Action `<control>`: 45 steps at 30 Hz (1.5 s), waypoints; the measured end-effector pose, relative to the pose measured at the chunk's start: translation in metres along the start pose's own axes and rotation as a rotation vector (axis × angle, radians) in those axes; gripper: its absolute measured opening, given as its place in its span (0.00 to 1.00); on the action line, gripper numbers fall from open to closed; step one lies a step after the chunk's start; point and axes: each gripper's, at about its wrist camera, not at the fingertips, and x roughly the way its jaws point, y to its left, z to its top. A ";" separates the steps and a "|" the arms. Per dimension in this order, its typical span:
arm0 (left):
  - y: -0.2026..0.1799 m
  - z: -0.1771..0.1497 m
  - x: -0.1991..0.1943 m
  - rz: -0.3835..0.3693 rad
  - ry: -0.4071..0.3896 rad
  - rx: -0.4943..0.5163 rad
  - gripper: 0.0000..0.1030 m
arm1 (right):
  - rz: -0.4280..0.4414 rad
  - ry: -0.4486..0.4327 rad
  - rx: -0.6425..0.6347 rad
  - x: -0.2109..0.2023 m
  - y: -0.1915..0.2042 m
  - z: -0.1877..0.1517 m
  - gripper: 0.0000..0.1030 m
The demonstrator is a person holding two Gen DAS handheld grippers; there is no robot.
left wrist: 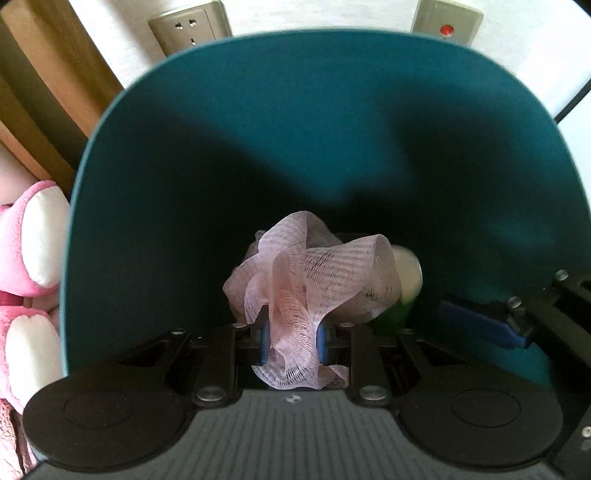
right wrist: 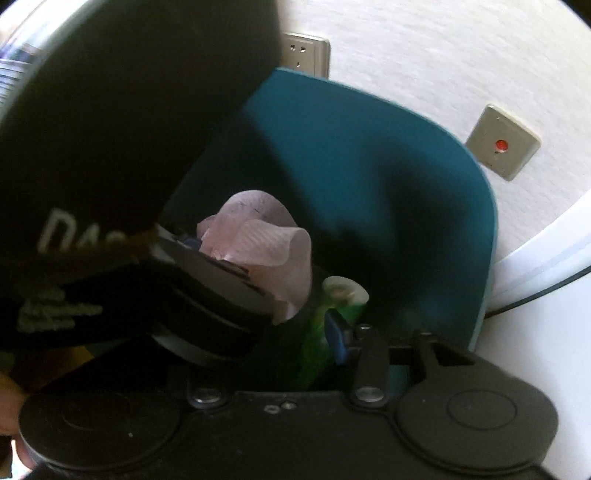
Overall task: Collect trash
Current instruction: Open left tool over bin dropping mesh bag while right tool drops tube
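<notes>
A teal bin (left wrist: 295, 122) fills the left wrist view and also shows in the right wrist view (right wrist: 369, 166). My left gripper (left wrist: 291, 338) is shut on a pink mesh bath sponge (left wrist: 314, 280), held inside the bin's mouth; the sponge also shows in the right wrist view (right wrist: 258, 240). My right gripper (right wrist: 321, 343) is shut on a green bottle with a white cap (right wrist: 343, 295), also inside the bin. The bottle shows behind the sponge in the left wrist view (left wrist: 406, 280). The left gripper's body hides the right gripper's left finger.
A wall socket (left wrist: 188, 29) and a switch with a red light (left wrist: 447, 22) are on the white wall behind the bin. A pink plush toy (left wrist: 29, 258) lies left of the bin. A wooden panel (left wrist: 44, 92) stands at the far left.
</notes>
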 end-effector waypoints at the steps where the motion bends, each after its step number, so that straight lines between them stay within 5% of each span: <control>1: 0.002 0.000 0.001 -0.006 0.006 -0.008 0.23 | 0.005 0.002 -0.004 0.001 0.001 0.000 0.42; 4: 0.009 0.002 0.000 -0.037 0.000 -0.039 0.30 | 0.017 -0.002 -0.017 0.001 0.002 0.000 0.47; 8: 0.016 -0.004 -0.014 -0.064 -0.050 -0.036 0.59 | 0.014 -0.026 -0.027 -0.009 0.002 -0.006 0.53; 27: 0.039 -0.068 -0.155 -0.140 -0.324 0.066 0.60 | -0.043 -0.230 0.101 -0.115 0.034 -0.038 0.70; 37: 0.082 -0.148 -0.241 -0.196 -0.484 0.135 0.60 | -0.055 -0.365 0.204 -0.189 0.066 -0.086 0.70; 45: 0.117 -0.216 -0.277 -0.226 -0.581 0.201 0.71 | -0.078 -0.462 0.251 -0.242 0.109 -0.131 0.78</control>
